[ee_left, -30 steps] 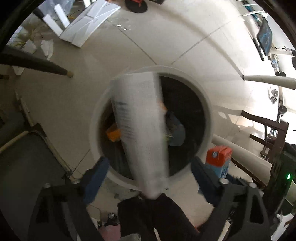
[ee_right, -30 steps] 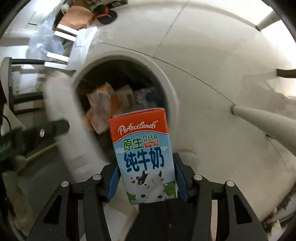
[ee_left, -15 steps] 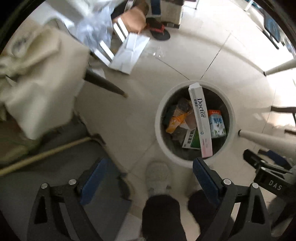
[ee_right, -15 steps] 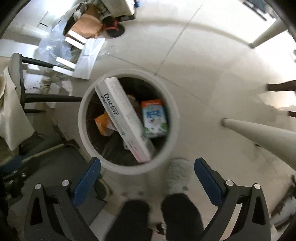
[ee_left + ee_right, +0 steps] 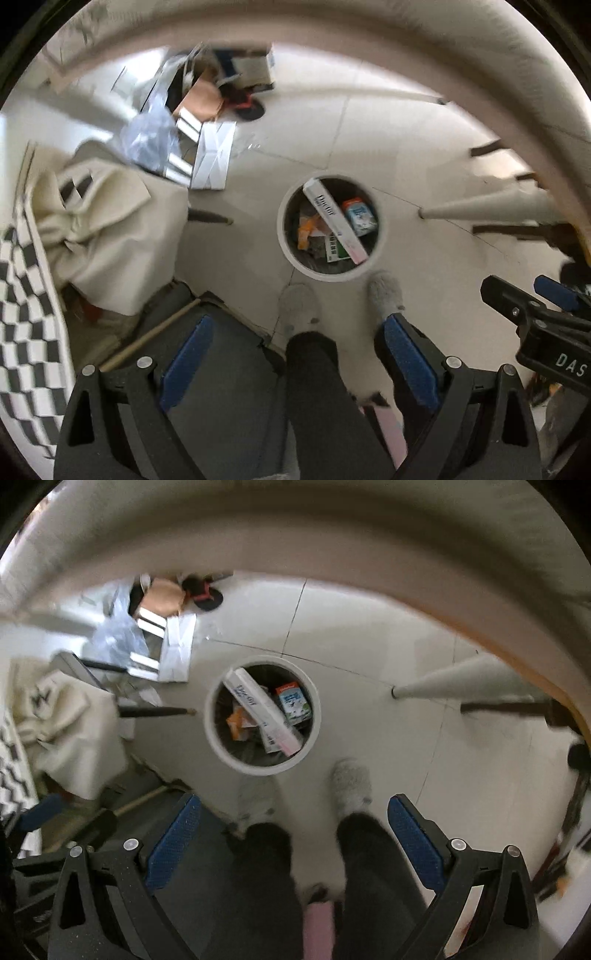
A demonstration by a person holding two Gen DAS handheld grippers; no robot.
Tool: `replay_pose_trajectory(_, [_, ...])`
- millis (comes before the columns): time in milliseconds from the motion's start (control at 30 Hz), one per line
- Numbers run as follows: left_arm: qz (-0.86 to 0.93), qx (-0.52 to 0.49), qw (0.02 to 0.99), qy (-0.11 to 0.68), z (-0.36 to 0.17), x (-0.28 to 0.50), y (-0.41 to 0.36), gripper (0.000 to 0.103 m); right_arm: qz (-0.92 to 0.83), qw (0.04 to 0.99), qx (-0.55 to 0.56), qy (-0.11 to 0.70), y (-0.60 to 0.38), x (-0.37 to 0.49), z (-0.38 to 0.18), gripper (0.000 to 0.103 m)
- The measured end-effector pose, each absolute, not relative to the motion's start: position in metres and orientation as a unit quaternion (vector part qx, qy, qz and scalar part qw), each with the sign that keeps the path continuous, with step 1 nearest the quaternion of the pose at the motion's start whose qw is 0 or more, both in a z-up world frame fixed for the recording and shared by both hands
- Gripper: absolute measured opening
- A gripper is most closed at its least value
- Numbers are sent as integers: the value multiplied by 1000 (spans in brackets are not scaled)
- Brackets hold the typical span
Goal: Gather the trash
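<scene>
A round white trash bin (image 5: 286,236) (image 5: 212,723) stands on the floor far below both grippers. Inside it lie a long white box (image 5: 334,219) (image 5: 262,710), a small milk carton (image 5: 359,216) (image 5: 294,703) and orange wrappers (image 5: 306,229). My left gripper (image 5: 295,354) hangs open and empty, pointing straight down, with its blue pads (image 5: 186,363) wide apart. My right gripper (image 5: 293,830) is open and empty too, also high above the bin. Part of the right gripper (image 5: 543,325) shows at the right edge of the left wrist view.
A person's dark-trousered legs and grey slippers (image 5: 299,306) (image 5: 351,781) stand just in front of the bin. A chair draped with cream cloth (image 5: 107,221) is at the left. Boxes, a plastic bag (image 5: 151,138) and a slipper lie beyond. A round table's edge (image 5: 369,565) and pale leg (image 5: 454,679) arch overhead.
Both grippers let go of their loads, the long white box and the milk carton, which now lie in the bin. Both grippers then rose high above it, so the bin looks much smaller.
</scene>
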State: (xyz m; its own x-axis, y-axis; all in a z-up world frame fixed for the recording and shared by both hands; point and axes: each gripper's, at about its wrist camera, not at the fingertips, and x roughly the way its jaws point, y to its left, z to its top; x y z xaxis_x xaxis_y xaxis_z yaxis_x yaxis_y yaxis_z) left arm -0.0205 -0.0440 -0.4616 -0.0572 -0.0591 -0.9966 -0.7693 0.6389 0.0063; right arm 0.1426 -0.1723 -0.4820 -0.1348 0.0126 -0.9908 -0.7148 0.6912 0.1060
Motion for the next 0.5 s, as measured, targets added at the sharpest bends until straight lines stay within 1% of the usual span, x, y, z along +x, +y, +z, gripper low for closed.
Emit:
replay_pose_trajectory(167, [257,-278,646,663,-383,-22,-36,95,302,618,-204,696,-189,132,-388,102])
replay_pose_trajectory(333, [229,-273,687,633,-306,-24,-28,95,312,632,-157,692,-205,124,-296,102])
replay_pose_trajectory(500, [190,-267,723,608,-242,-24,-35,95,326,643,-125,682,-220,116,-224,102])
